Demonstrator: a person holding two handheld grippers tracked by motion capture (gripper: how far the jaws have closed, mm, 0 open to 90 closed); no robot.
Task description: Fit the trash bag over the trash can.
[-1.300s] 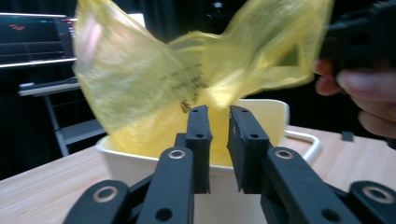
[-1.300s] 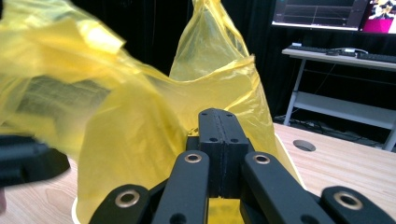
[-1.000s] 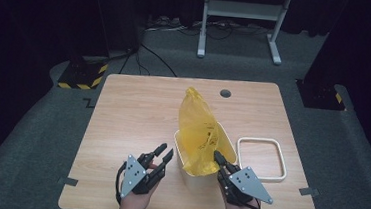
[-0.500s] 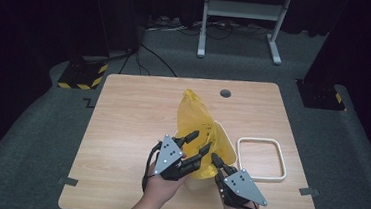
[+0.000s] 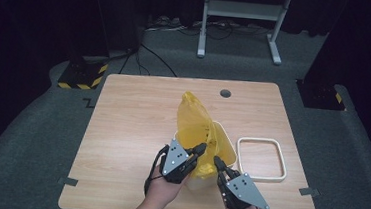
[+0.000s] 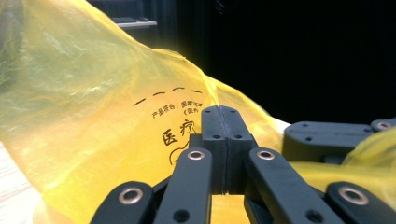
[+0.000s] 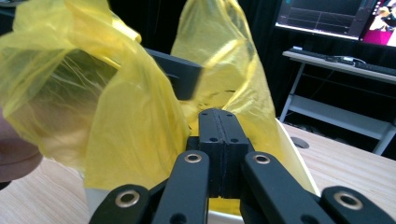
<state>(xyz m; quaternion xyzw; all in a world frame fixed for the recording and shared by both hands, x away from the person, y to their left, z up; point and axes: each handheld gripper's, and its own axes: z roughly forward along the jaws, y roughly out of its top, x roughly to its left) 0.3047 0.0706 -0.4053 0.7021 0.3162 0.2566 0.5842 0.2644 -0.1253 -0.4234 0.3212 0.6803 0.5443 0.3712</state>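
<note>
now the yellow bag [image 5: 196, 130] stands in the white bin [image 5: 226, 143] near the table's [image 5: 131, 130] front edge. the left gripper [image 5: 201, 148], jaws just closed, pinches the bag's near rim; the right gripper [image 5: 216, 161] is clamped on the film just beside it.

Bag [image 5: 195, 123]: translucent yellow, black printed characters. Bin [image 5: 225, 143]: cream. Frame [image 5: 261, 159]: white. Desk [image 5: 131, 125]: light wood grain. Grippers: black.

Left half of table [image 5: 126, 130] unobstructed. White frame [image 5: 262, 159] blocks the right side; bin [image 5: 228, 147] with upright yellow bag [image 5: 195, 120] obstructs the centre.
</note>
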